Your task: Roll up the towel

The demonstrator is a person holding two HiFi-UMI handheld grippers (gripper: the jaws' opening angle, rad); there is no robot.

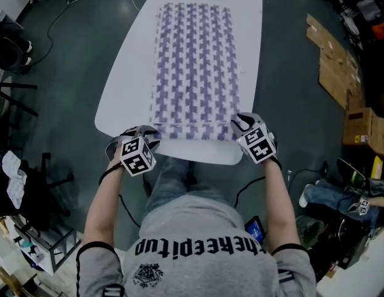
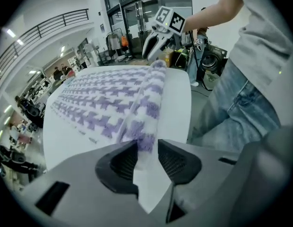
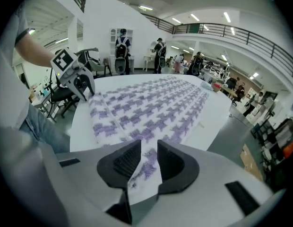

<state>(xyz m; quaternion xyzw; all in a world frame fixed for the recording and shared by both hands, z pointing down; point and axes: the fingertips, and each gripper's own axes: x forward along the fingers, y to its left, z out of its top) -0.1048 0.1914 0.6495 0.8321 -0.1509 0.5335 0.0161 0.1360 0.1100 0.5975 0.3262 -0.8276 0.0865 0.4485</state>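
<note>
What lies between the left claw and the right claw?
The towel: its folded-over near edge runs from the left claw to the right claw. The head view and both gripper views show it.

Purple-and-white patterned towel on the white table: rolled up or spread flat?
Mostly spread flat; the towel has only its near edge turned into a narrow roll.
</note>
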